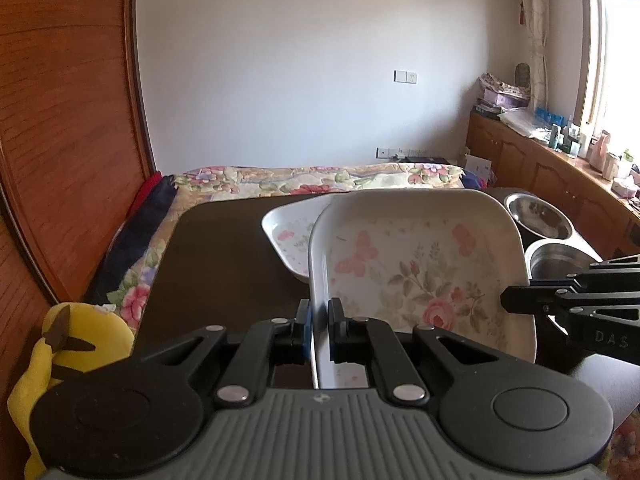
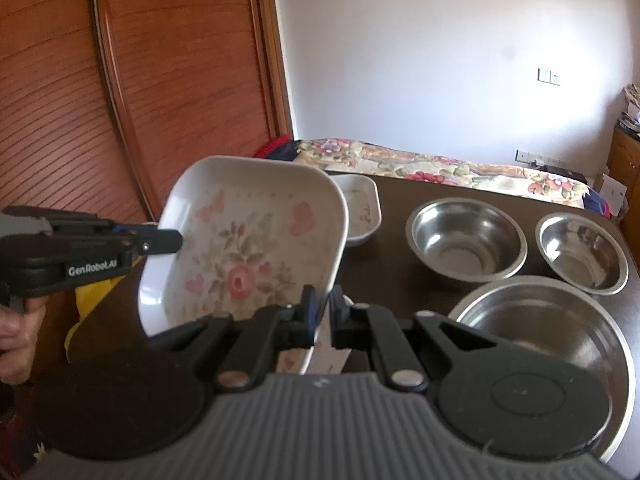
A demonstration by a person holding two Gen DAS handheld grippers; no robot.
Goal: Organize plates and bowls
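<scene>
Item: large white square floral-print plate, lifted and tilted above dark table; left gripper and right gripper each clamp opposite rims, apparently sharing its weight for stacking on smaller floral plate.

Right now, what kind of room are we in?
Most likely a bedroom doubling as a work spot: a bed with a floral quilt sits behind the dark table, beside a wooden wardrobe door and a cluttered window cabinet.
</scene>
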